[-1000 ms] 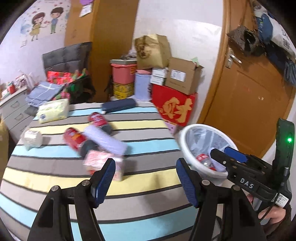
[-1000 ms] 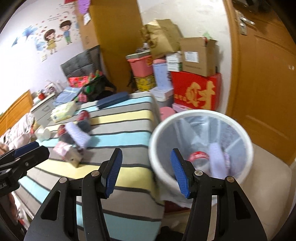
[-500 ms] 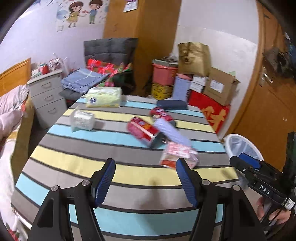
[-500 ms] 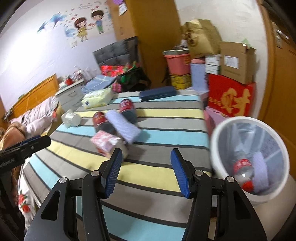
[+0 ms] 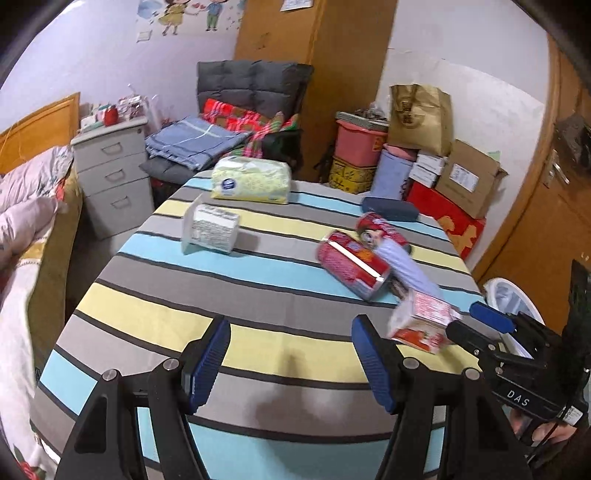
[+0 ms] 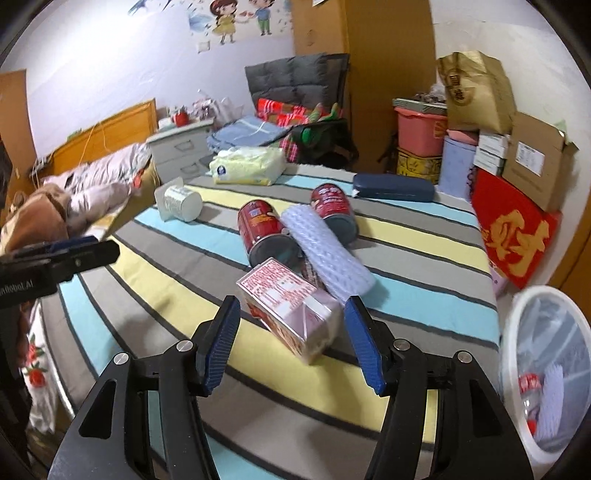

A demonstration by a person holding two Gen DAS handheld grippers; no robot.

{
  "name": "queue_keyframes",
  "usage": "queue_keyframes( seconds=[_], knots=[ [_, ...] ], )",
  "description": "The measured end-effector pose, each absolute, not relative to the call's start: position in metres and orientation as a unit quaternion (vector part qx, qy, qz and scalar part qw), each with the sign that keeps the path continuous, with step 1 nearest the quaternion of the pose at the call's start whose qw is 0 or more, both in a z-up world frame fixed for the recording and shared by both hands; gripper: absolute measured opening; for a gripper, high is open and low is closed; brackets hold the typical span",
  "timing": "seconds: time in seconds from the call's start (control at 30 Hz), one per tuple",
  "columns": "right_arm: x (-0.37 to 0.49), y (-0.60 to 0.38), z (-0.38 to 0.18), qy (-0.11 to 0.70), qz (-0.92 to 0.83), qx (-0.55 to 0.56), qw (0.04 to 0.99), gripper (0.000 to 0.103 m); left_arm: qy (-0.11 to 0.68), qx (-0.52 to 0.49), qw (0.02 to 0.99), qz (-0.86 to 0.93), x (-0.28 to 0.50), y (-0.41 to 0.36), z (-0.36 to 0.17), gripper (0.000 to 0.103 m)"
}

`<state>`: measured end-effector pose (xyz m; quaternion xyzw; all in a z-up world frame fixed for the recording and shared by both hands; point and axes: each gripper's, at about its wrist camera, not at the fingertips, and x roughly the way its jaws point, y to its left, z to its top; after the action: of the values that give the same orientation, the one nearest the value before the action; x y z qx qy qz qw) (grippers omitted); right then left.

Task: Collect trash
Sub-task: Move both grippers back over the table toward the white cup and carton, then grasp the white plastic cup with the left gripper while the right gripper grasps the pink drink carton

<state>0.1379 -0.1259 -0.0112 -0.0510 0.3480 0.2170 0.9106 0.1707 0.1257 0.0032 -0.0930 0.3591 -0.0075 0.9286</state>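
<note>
pale wall with a cartoon sticker at upper left, grey drawers at left, wooden door at right.

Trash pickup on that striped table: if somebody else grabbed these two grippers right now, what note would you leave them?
Left gripper: open, empty.
Right gripper: jaws just opened wider, lined up on the carton, not gripping.
On the table: carton, two red cans, bubble-wrap roll, white cup.
Done: bottle and wrap lie in the bin.
Left: bin everything listed.
</note>
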Motion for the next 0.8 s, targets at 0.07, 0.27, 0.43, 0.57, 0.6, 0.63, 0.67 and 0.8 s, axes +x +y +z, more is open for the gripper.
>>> queue_keyframes(
  seconds=[0.07, 0.27, 0.43, 0.57, 0.6, 0.63, 0.67, 0.8],
  knots=[
    [0.143, -0.122, -0.014, 0.355, 0.213, -0.06, 0.908, 0.06, 0.358, -0.089, 0.929, -0.001, 0.177, 0.136, 0.001, 0.068],
    [0.145, -0.113, -0.016, 0.351, 0.208, -0.087, 0.909, 0.06, 0.363, -0.086, 0.928, 0.022, 0.203, 0.166, -0.004, 0.068],
    [0.147, -0.109, -0.013, 0.341, 0.19, -0.094, 0.916, 0.06, 0.374, -0.086, 0.923, 0.027, 0.233, 0.191, -0.01, 0.068],
    [0.153, -0.104, -0.018, 0.359, 0.194, -0.096, 0.908, 0.06, 0.379, -0.078, 0.922, 0.028, 0.254, 0.202, -0.013, 0.068],
    [0.153, -0.102, -0.019, 0.364, 0.196, -0.097, 0.905, 0.06, 0.379, -0.073, 0.922, 0.028, 0.26, 0.204, -0.014, 0.068],
    [0.153, -0.101, -0.019, 0.367, 0.198, -0.097, 0.904, 0.06, 0.379, -0.07, 0.922, 0.03, 0.266, 0.206, -0.015, 0.068],
    [0.154, -0.101, -0.02, 0.369, 0.2, -0.095, 0.902, 0.06, 0.38, -0.07, 0.922, 0.032, 0.272, 0.209, -0.017, 0.068],
    [0.156, -0.101, -0.025, 0.39, 0.203, -0.076, 0.895, 0.06, 0.383, -0.07, 0.92, 0.035, 0.295, 0.217, -0.028, 0.068]
  ],
)
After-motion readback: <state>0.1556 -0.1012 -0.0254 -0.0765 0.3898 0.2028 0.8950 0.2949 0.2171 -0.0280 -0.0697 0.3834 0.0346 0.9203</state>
